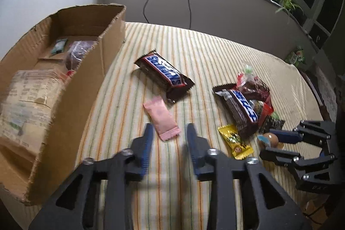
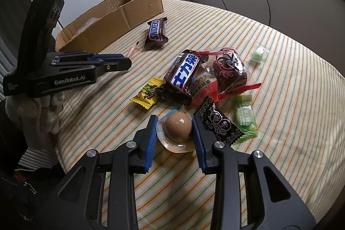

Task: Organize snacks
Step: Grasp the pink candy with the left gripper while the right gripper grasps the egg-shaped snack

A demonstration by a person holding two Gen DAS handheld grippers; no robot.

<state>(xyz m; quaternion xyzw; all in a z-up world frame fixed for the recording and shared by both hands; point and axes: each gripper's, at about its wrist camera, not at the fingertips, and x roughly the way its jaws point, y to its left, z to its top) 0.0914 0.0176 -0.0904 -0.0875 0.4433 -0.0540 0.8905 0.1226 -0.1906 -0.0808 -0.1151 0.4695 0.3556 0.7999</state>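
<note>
Snickers bar (image 1: 165, 76) flat on striped cloth, brown packaged egg (image 2: 178, 124) – torn cardboard box (image 1: 71, 100) alongside

Striped cloth (image 2: 280, 100) — pink wrapper (image 1: 162, 120)

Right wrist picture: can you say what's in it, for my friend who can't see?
The right hand-held gripper is closed on a brown egg in a clear plastic pack on a striped tablecloth. Behind it lie wrapped snacks, including a brown Snickers bar and a yellow candy packet. The left hand-held gripper hovers near an open cardboard box.
</note>
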